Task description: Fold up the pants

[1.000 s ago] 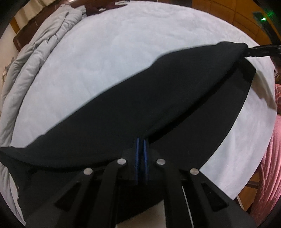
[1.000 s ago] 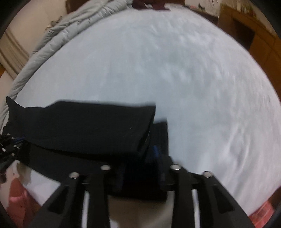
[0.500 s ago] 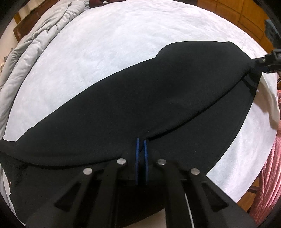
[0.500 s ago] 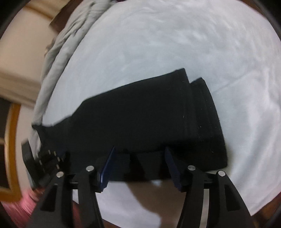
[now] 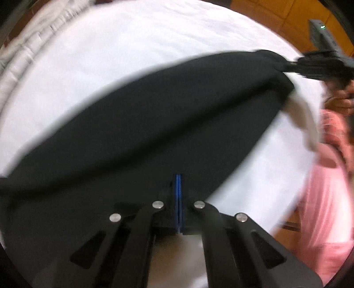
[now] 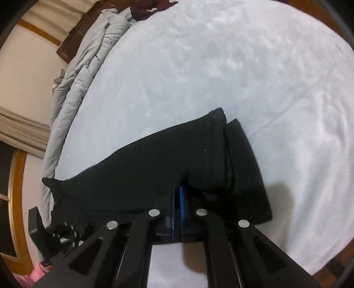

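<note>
Black pants [image 5: 154,124] lie stretched across a white bed [image 5: 132,44], folded lengthwise, one layer over the other. My left gripper [image 5: 178,179] is shut on the near edge of the pants. My right gripper [image 6: 178,190] is shut on the pants [image 6: 166,159] near their leg-end; it also shows in the left wrist view [image 5: 289,65], pinching the far end of the fabric. The left gripper shows in the right wrist view [image 6: 64,230] at the other end. The cloth is lifted slightly between the two grippers.
A grey quilt [image 6: 88,57] is bunched along the bed's far left edge. A dark red cloth [image 6: 150,8] lies at the head. Wooden furniture [image 5: 276,13] stands beyond the bed. The person's pink clothing [image 5: 327,199] is at the right.
My right gripper, open half a second ago, has closed on the pants. The pants' far end has lifted, and the left wrist view has shifted and blurred.
</note>
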Tool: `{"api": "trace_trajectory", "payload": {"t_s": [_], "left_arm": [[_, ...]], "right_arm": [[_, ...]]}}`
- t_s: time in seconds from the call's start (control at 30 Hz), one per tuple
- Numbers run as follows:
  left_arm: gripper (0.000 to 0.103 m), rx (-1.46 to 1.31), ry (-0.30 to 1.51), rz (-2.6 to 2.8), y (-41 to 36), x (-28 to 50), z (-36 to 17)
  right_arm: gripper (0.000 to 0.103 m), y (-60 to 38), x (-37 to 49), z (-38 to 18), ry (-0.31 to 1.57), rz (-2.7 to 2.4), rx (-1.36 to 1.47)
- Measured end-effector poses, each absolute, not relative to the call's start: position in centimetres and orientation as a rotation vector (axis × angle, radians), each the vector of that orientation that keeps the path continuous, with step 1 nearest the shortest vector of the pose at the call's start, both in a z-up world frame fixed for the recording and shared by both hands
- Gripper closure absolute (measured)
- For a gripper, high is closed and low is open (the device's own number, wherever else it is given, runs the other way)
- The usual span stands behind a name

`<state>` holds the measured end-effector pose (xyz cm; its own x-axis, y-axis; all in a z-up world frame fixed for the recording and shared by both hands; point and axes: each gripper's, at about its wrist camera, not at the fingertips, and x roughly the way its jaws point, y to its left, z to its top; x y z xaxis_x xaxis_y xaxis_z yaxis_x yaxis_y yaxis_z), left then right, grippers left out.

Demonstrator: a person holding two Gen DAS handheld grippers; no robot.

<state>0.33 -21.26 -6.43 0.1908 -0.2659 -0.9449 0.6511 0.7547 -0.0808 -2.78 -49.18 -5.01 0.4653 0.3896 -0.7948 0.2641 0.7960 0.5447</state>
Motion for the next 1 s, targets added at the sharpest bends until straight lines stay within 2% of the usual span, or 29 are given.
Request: {"api": "trace_trajectory", "payload": {"t_s": [0.1,0.17,0.23,0.27,0.3,0.37,0.4,0.47,0.67,1.0], "left_arm": [[0.103,0.463,1.160,-0.655,-22.1,-1.3,-6.5],[0.103,0.370,1.188,-0.652,-21.6,-0.6,-6.2],[0.079,0.239,1.232,-0.610,-20.7,1.2,-5.9],[0.055,0.196,1.232,-0.588,-20.4,2.2,-5.7],[0.048,0.169,1.225,-0.575,-20.2,2.5,-5.5],[0.042,0.116,1.223,-0.563,-20.2,3.9,-4.8],[0.032,0.093,1.237,-0.568,-20.4,4.5,-4.6],[0.022,0.027,1.271,-0.550,-20.4,5.7,-4.6],[0.019,-0.209,1.508,-0.481,-20.1,8.2,-8.6],[0.018,-0.585,1.603,-0.360,-16.3,7.3,-9.5]], "right_arm": [[0.100,-49.2,-3.4,-4.4,1.095,0.094,0.678],[0.100,-49.4,-4.0,-4.1,1.088,0.104,0.675],[0.100,-49.2,-4.0,-4.3,1.099,0.098,0.680],[0.100,-49.2,-4.0,-4.6,1.106,0.093,0.674],[0.100,-49.0,-3.9,-4.9,1.115,0.085,0.662],[0.100,-48.6,-3.7,-5.6,1.129,0.075,0.649],[0.100,-48.4,-3.6,-5.9,1.135,0.070,0.641],[0.100,-48.2,-3.6,-6.2,1.140,0.064,0.629],[0.100,-48.6,-4.0,-6.4,1.134,0.080,0.651],[0.100,-48.8,-4.3,-6.7,1.133,0.089,0.650]]}}
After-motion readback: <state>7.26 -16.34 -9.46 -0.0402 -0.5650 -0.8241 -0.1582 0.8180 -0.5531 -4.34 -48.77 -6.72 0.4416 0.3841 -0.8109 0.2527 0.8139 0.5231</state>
